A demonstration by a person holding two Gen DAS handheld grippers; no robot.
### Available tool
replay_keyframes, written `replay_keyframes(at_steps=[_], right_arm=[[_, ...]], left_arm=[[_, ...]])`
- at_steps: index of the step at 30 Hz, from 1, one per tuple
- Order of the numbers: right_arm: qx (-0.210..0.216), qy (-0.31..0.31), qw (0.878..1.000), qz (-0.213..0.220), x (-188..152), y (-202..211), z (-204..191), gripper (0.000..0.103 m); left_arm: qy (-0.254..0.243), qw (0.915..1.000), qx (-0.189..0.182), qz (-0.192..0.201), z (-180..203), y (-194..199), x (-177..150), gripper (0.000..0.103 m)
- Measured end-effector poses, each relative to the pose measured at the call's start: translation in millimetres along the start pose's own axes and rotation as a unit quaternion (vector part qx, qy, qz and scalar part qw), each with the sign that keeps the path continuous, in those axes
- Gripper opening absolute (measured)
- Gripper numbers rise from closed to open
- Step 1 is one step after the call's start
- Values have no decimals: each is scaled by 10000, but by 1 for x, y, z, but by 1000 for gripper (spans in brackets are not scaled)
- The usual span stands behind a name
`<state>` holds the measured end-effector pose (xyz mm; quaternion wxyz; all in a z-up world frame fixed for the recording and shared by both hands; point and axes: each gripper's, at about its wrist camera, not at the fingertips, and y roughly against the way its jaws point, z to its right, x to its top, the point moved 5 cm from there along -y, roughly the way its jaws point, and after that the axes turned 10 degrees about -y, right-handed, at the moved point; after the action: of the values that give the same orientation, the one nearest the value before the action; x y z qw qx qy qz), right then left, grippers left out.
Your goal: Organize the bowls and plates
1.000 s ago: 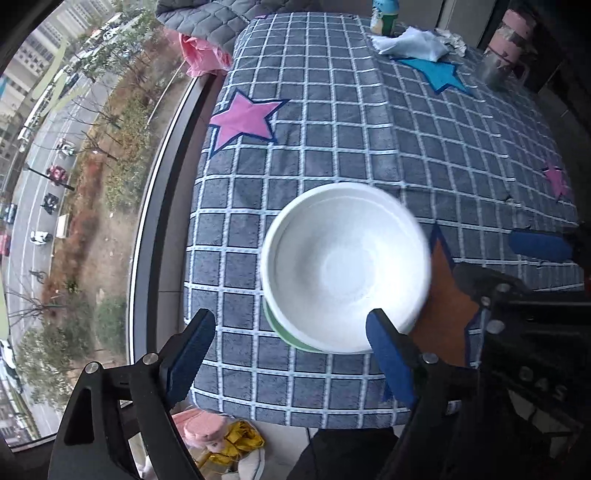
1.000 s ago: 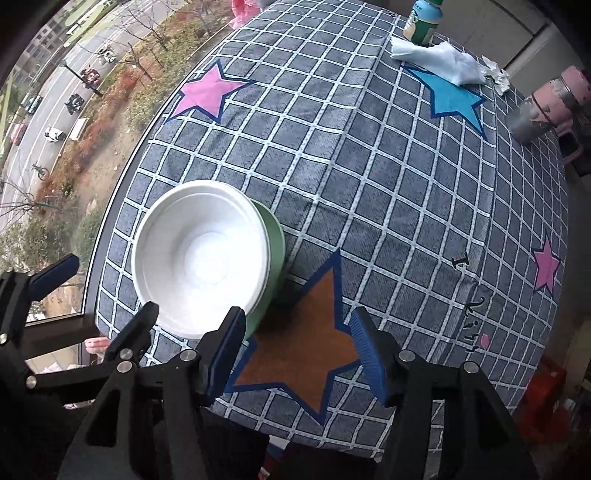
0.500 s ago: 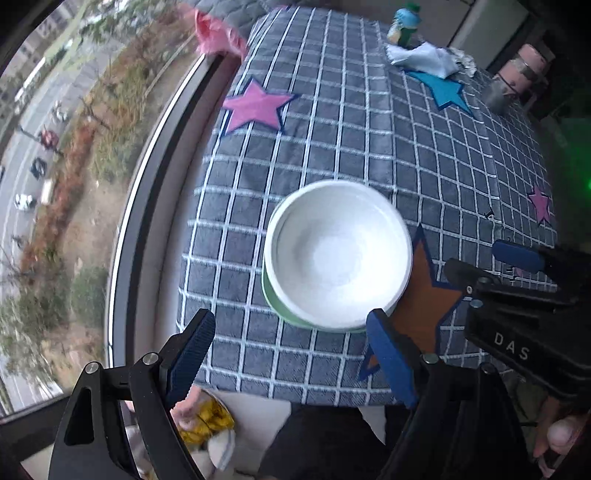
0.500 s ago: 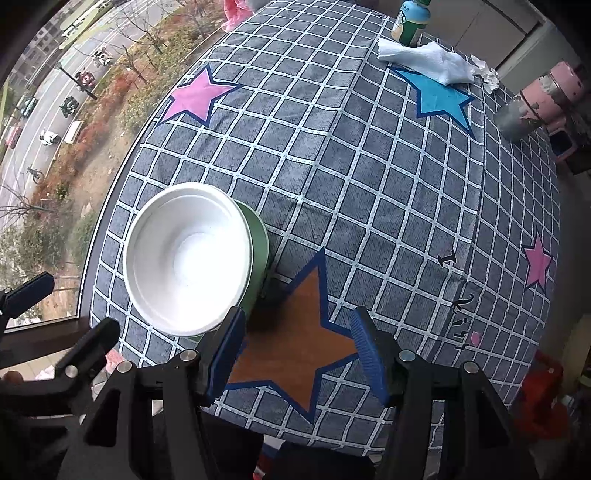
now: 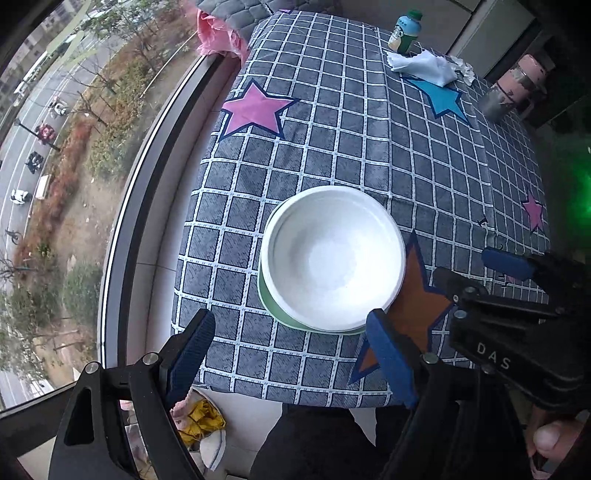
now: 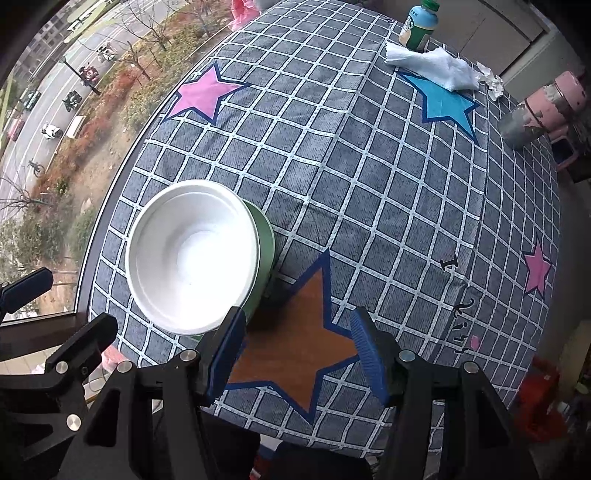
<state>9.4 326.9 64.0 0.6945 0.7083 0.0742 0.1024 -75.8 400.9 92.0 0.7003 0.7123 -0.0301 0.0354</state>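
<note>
Hovering: both jaws spread, empty | white bowl (image 5: 334, 258) in green bowl (image 6: 264, 240) | fingertip (image 5: 550, 439): left view only

Two bowls are sitting stacked at the middle of the frame: one white bowl (image 5: 334, 256) nested in one green bowl (image 6: 263, 254). Five stars are showing on the cloth (image 6: 369, 184): two pink stars (image 6: 201, 94) (image 6: 537, 267), one blue star (image 6: 445, 101), one orange star (image 6: 295, 339). One bottle (image 6: 419, 24) is standing at the top, one white rag (image 6: 432, 66) lying beside it, and one pink flask (image 6: 543, 109) at the upper right. Two grippers are showing, one left gripper (image 5: 291, 360) and one right gripper (image 6: 297, 349).
</note>
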Motion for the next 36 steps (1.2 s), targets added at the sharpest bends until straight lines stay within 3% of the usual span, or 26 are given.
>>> replay_keyframes(at_steps=[17, 25, 36], right_arm=[[-60, 114, 9999, -7, 1, -3, -3, 61], [-43, 164, 9999, -26, 3, -4, -6, 61], [-77, 325, 9994, -73, 3, -10, -12, 61]], left_arm=[[-260, 9996, 26, 68, 7, 2, 2, 86], [-332, 9989, 324, -70, 1, -6, 0, 86], [-256, 9989, 308, -232, -10, -17, -9, 86]])
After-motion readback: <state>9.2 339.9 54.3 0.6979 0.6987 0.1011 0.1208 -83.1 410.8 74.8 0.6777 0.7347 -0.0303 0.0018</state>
